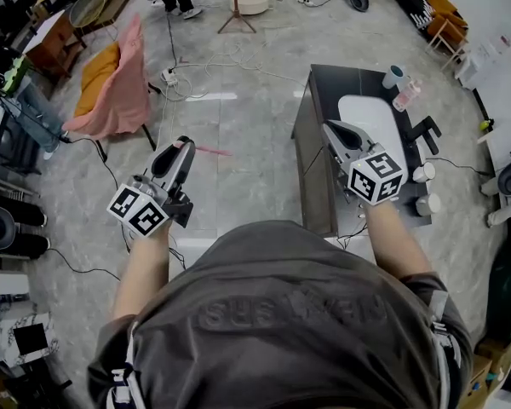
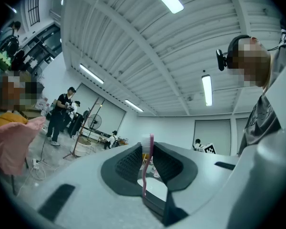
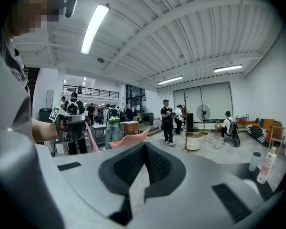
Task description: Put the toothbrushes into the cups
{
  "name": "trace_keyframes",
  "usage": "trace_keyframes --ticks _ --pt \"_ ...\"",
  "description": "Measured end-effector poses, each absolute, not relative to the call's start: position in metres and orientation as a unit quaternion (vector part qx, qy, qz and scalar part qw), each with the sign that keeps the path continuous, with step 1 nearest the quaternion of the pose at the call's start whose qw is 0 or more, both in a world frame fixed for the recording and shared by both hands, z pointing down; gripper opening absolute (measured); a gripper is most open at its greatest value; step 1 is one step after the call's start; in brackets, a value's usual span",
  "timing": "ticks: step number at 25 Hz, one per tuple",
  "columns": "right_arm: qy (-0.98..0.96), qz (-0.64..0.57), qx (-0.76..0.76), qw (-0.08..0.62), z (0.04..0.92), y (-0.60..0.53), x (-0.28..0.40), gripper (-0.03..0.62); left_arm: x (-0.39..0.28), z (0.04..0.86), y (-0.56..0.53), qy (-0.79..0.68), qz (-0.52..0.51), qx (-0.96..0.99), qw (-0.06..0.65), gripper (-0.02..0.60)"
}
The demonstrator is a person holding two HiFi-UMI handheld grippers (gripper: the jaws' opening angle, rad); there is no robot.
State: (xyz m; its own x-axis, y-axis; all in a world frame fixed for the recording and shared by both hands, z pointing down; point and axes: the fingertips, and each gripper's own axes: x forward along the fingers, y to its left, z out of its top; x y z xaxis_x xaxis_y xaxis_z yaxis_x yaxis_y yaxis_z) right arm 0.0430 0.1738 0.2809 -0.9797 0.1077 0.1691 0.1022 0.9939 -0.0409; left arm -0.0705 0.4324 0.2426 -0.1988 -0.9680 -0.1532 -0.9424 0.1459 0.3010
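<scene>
1. While your left gripper (image 1: 186, 143) hangs over the floor, well to the left of the dark tabletop (image 1: 324, 88), its fingers (image 2: 131, 163) are clamped on the pink toothbrush (image 2: 144, 175). In the left gripper view the brush stands upright between them, bristle head on top. In the head view its free end pokes out towards the tabletop
2. Your right gripper (image 1: 330, 128) is over the tabletop, at the near edge of the white basin (image 1: 366, 113). Its fingers (image 3: 128, 166) are brought together with nothing between them
3. The step in hand looks like the carry: you have a brush gripped but it has not reached a cup
4. Your targets are all on the tabletop. A pale cup (image 1: 393, 76) stands at the far end just beside a pink bottle (image 1: 406, 95). What look like two white cups (image 1: 423, 172) sit by the right edge, near your right wrist. They are too small here to tell whether any already holds a brush
5. Next, you will need to swing the left gripper across to the tabletop and pick one cup. Turn the brush so one end points down over the cup's mouth, lower it inside, and only then let the fingers part
6. A light cup may tip if the brush catches its rim, so your free right gripper could steady it
</scene>
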Motion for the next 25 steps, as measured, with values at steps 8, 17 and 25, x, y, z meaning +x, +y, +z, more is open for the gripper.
trace_keyframes --ticks 8,17,25 --pt "-0.995 0.015 -0.065 0.08 0.281 0.138 0.067 -0.008 -0.046 0.242 0.396 -0.764 -0.159 0.624 0.039 0.06" --pt "-0.993 0.034 -0.071 0.084 0.3 0.111 0.05 -0.008 -0.066 0.249 0.374 -0.771 -0.147 0.617 0.056 0.06" --pt "-0.993 0.023 -0.055 0.1 0.314 0.098 -0.032 -0.008 -0.159 0.277 0.352 -0.751 -0.168 0.635 0.066 0.06"
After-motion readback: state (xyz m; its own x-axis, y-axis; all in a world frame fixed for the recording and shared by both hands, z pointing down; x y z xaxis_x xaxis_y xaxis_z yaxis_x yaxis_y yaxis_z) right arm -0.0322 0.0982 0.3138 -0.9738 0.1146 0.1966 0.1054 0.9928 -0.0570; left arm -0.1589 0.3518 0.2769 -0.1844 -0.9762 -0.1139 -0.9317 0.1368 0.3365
